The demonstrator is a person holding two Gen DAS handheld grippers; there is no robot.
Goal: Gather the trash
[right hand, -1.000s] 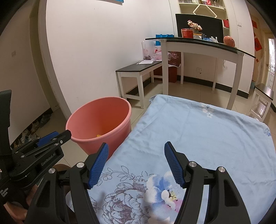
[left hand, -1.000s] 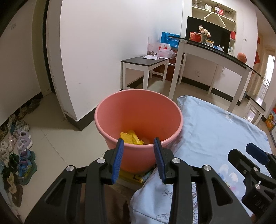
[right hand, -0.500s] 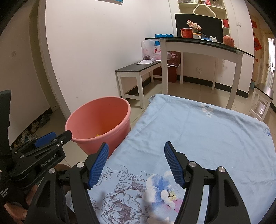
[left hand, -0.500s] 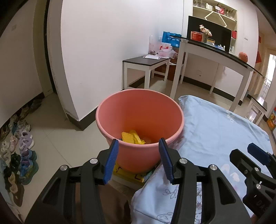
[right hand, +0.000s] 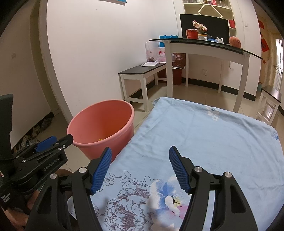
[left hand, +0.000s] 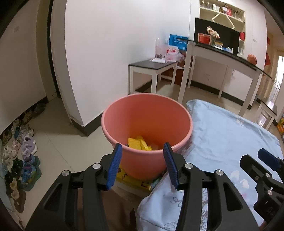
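Just beyond left gripper (left hand: 142, 151) fingers (left hand: 114, 164): bucket (left hand: 147, 113), yellow trash (left hand: 139, 144) inside.

Domestic room: floral bedsheet (right hand: 213, 135) on a bed, shoes (left hand: 21, 151) lined along the tiled floor (left hand: 58, 142), wall shelves (left hand: 221, 12), a desk (right hand: 204, 48) carrying household clutter.

2 wrist fisheyes angled down, side by side, sharing pink bucket (left hand: 147, 122) and blue cloth (right hand: 213, 135)
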